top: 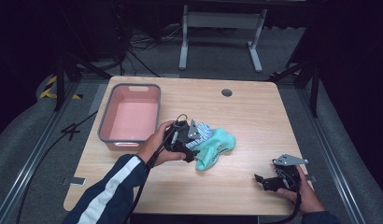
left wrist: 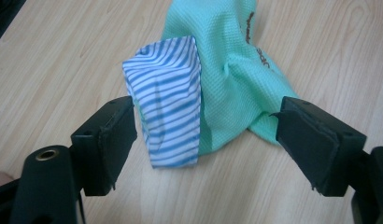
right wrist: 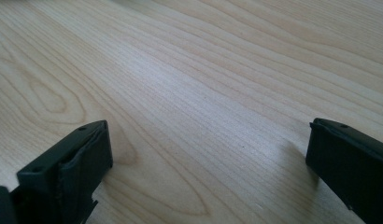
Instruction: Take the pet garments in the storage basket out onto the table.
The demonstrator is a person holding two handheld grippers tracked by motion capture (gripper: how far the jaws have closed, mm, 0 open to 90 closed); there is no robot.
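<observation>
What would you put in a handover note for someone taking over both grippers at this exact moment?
Left gripper: jaws open, flanking the blue-and-white striped cloth, not yet closed on it.
Right gripper: jaws open, nothing held, low over bare wooden table at the near right.
The striped cloth lies against the mint-green knitted cloth mid-table.
The grey-rimmed pink plastic bin at the left holds nothing.
Done: nothing binned.
Left, probably: grasp each cloth and bin it.

Plenty of bare light wooden tabletop (top: 255, 116) on the right half, nothing blocking there. The middle's clogged by the mint-green knit cloth (top: 216, 147) with the blue-and-white striped cloth (left wrist: 168, 112) lying against it. Rear left, the pink plastic bin with grey rim (top: 132, 116) takes up that corner.
</observation>
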